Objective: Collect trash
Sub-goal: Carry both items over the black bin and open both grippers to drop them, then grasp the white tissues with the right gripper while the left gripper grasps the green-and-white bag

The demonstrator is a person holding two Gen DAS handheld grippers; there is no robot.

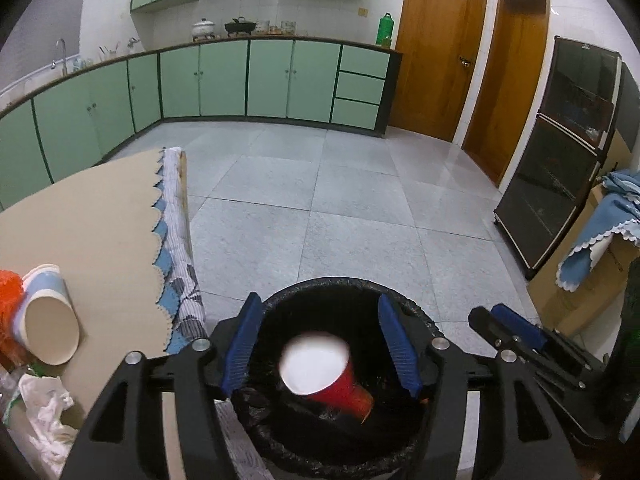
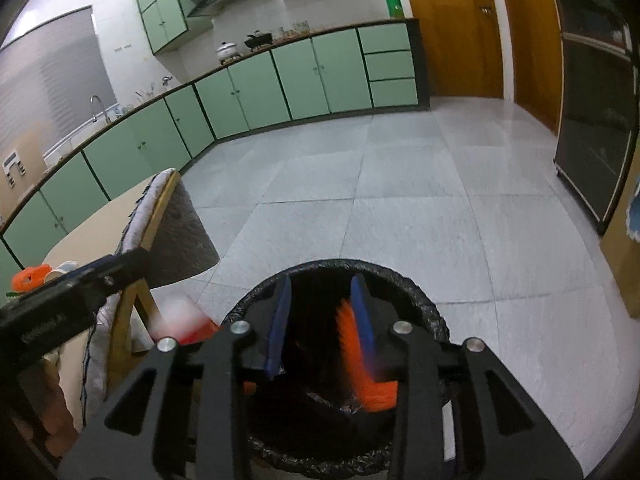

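A: Quick pass. My left gripper (image 1: 320, 346) is over the black-lined trash bin (image 1: 416, 312), jaws apart. The red cup (image 1: 326, 374) is tipped and blurred between the pads, touching neither, so I'd say it's dropping into the bin.

B: Right side?

A: Right gripper (image 2: 322, 328) also over the bin, jaws partly apart. An orange piece (image 2: 356, 354) lies against the inner face of one pad, blurred. Can't tell if it's pinched or sliding off; nothing presses from the other pad.

B: How does this stuff handle?

A: My guess: all light. Cups are thin-walled and crush easily, so take them at the rim or mid-wall with a soft squeeze. Orange thing looks like soft mesh and may snag on the pad.

B: What's left?

A: On the table (image 1: 100, 216): a blue-and-white paper cup (image 1: 48, 320) on its side, orange mesh (image 1: 10, 292) just beside it, crumpled white tissue (image 1: 46, 412) near the table edge.

B: Obstacles?

A: Both grippers crowd the same bin mouth. The hanging tablecloth (image 1: 176, 232) is right beside the bin.
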